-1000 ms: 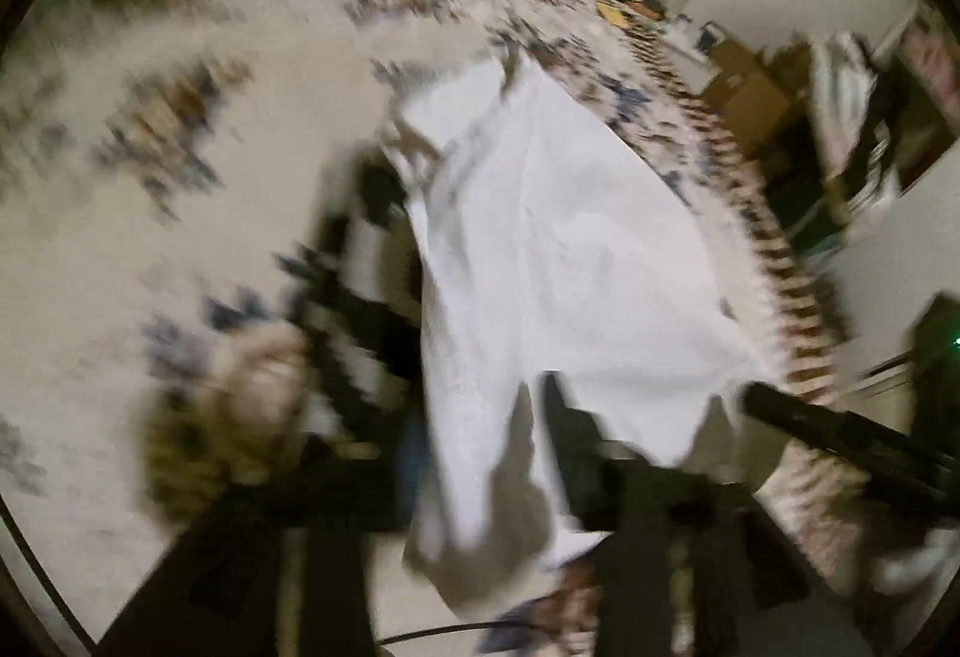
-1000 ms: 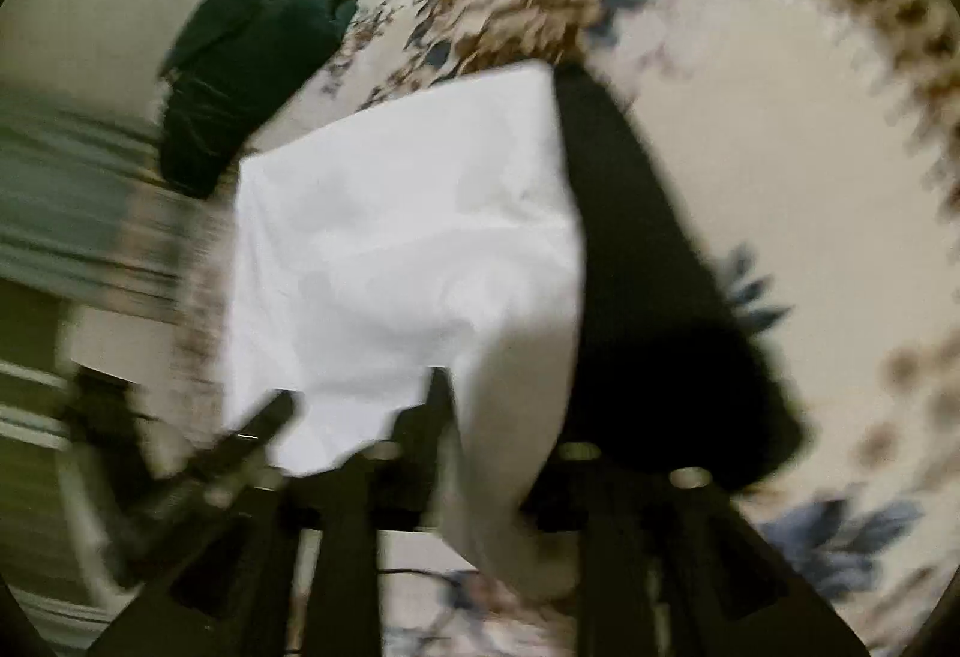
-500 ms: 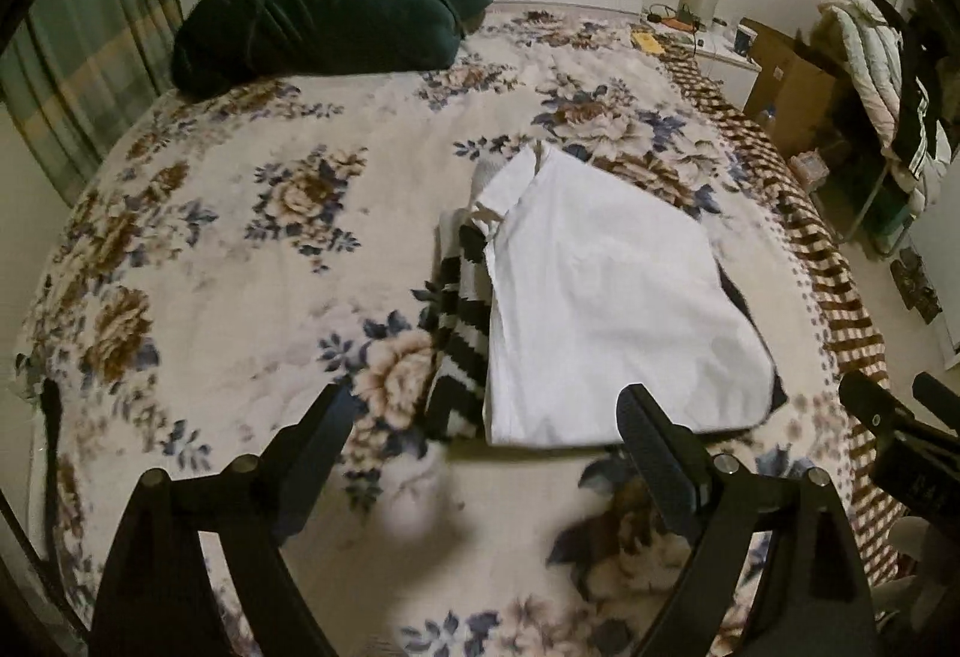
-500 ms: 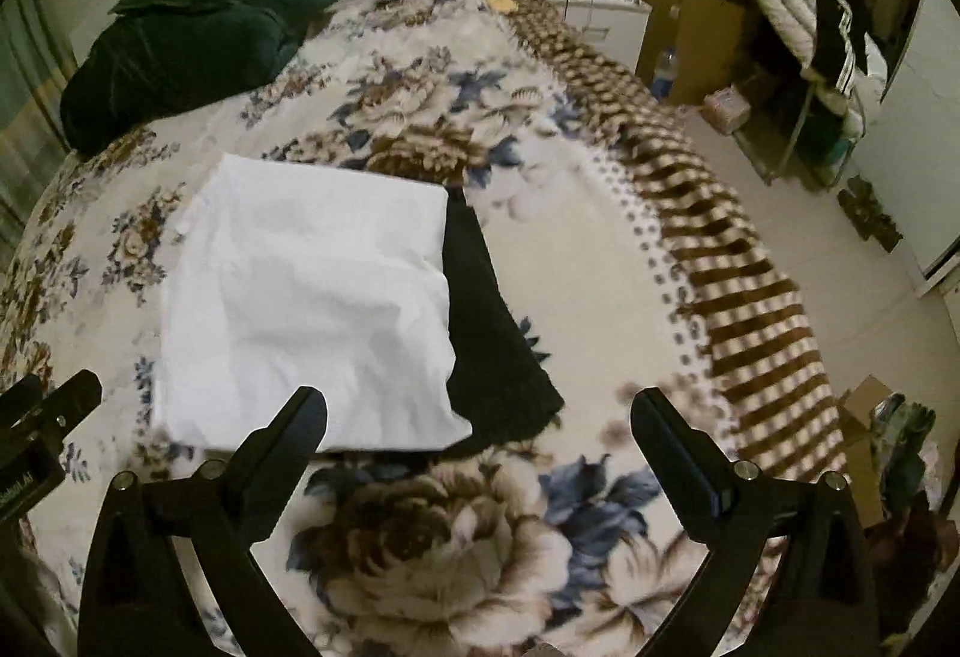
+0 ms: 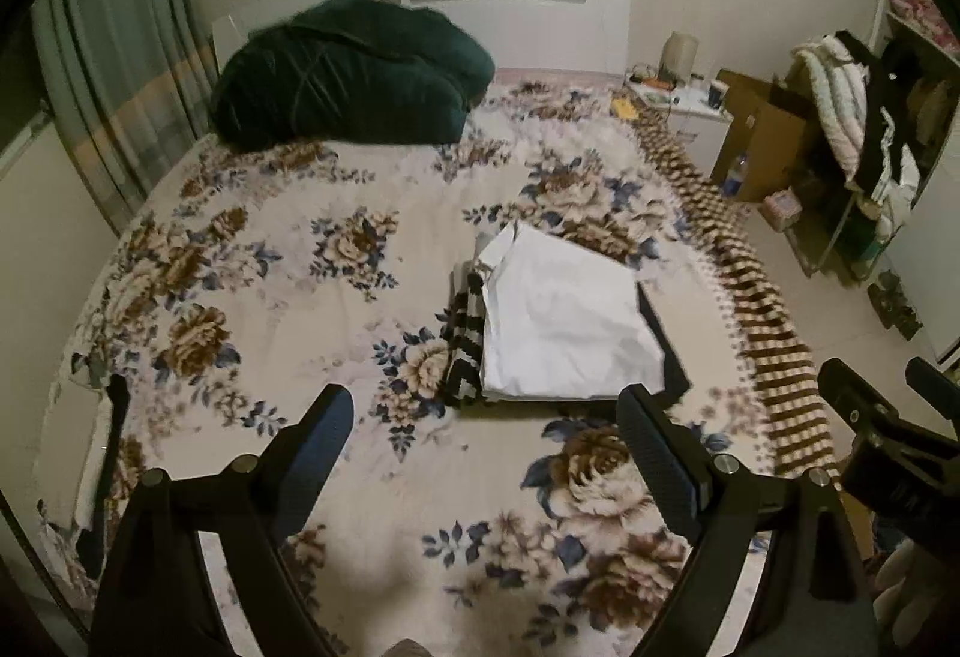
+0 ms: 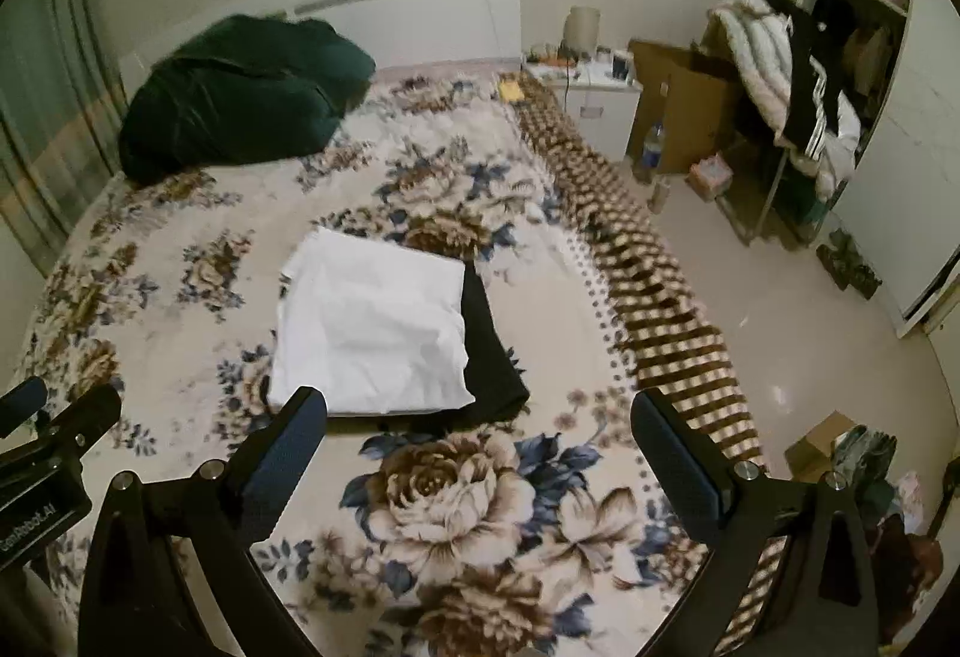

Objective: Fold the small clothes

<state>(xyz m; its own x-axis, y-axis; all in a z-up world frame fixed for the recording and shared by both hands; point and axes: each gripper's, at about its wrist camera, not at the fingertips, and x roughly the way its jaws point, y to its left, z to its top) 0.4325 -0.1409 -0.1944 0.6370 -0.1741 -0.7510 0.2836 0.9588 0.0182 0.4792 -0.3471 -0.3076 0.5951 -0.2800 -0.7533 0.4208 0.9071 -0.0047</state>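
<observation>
A folded white garment point(image 5: 564, 324) lies on top of a small stack on the floral bed point(image 5: 300, 261). Under it a black-and-white striped garment point(image 5: 465, 351) sticks out on the left and a black garment point(image 6: 489, 357) on the right. The white garment also shows in the right wrist view point(image 6: 372, 333). My left gripper point(image 5: 486, 435) is open and empty, held back from the stack above the bed's near part. My right gripper point(image 6: 480, 438) is open and empty, also short of the stack. The right gripper shows at the left wrist view's right edge point(image 5: 882, 417).
A dark green cushion point(image 5: 348, 75) lies at the head of the bed by the white headboard point(image 5: 510, 15). A nightstand point(image 6: 600, 99), cardboard box point(image 6: 684, 105) and a rack with clothes point(image 6: 792, 75) stand right of the bed. Curtains point(image 5: 114, 75) hang at the left.
Both grippers let go of the white garment, opened and pulled back and up from the stack. The white garment now rests flat on the stack.
</observation>
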